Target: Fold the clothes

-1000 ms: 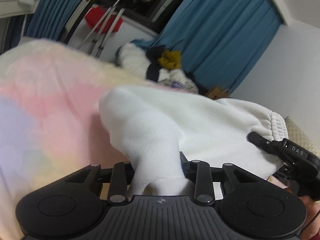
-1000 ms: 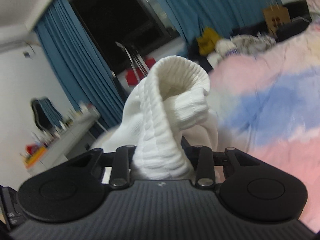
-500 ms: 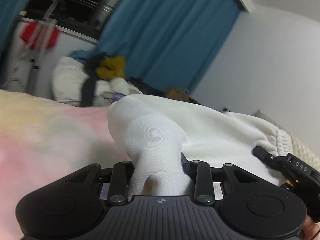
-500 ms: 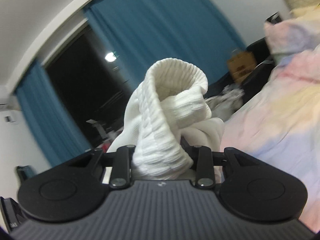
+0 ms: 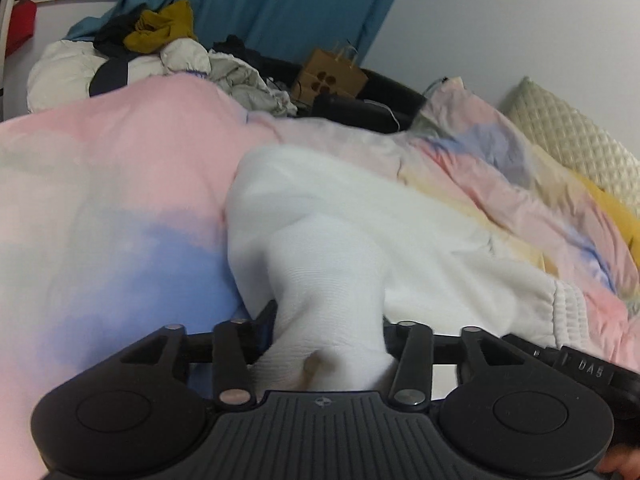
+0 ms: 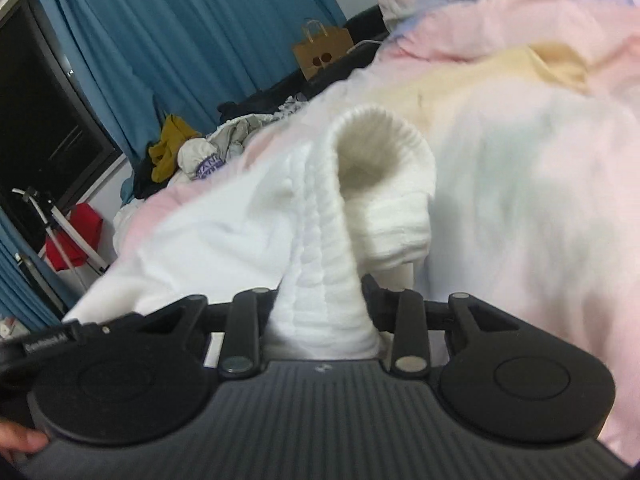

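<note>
A white sweatshirt-like garment [image 5: 360, 232] is stretched between my two grippers over a pastel pink, blue and yellow duvet [image 5: 120, 184]. My left gripper [image 5: 326, 320] is shut on a bunched smooth part of the garment. My right gripper [image 6: 324, 304] is shut on its ribbed hem or cuff [image 6: 376, 184], which curls up in front of the camera. The right gripper's tip [image 5: 592, 368] shows at the far right of the left wrist view, beside the ribbed edge [image 5: 568, 312]. The fingertips of both are hidden in cloth.
A pile of clothes and bedding [image 5: 152, 52] lies beyond the bed by the blue curtains [image 5: 260, 4]. A brown paper bag [image 5: 328, 76] stands near a dark bed frame. A quilted cream pillow [image 5: 568, 140] lies at the right. A tripod [image 6: 60, 232] stands by the window.
Both grippers have tilted down from facing the curtains and window toward the duvet, carrying the garment with them. Both grips are unchanged.
</note>
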A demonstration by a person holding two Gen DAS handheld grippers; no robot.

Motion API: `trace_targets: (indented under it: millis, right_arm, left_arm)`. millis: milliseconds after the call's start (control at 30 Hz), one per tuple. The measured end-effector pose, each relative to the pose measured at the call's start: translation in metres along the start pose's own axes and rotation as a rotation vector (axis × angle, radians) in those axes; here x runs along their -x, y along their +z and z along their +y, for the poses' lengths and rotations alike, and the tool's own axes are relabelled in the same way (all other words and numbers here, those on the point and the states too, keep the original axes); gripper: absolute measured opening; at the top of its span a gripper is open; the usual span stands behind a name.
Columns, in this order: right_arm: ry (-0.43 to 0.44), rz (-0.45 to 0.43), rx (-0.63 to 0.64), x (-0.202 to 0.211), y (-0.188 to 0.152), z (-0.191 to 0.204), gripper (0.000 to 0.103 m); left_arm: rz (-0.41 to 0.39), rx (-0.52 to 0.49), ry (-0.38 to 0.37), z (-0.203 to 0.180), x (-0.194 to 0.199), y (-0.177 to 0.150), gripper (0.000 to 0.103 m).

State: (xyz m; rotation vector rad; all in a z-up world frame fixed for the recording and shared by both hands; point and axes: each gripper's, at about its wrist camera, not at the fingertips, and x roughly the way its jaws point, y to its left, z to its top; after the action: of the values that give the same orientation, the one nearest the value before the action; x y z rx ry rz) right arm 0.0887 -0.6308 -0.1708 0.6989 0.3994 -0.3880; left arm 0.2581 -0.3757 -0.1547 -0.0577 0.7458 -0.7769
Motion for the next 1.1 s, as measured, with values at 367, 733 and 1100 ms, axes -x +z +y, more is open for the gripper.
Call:
trace_targets:
  millis: [367,733,1100]
  right_arm:
    - [-0.069,0.025,-0.060,0.072,0.012,0.014,0.056]
    - [-0.017,-0.071,0.249,0.215,0.019,0.114,0.056]
    - [0.075,-0.147,0.410,0.310,-0.020,0.188,0.056]
  left_arm:
    - [-0.005,-0.053,0.070,-0.019,0.121,-0.004,0.076]
    - [-0.145,-0.170,0.076,-0.088,0.316,-0.020,0.088]
    - [-0.222,-0.227,0.099,-0.111,0.470,-0.081,0.103]
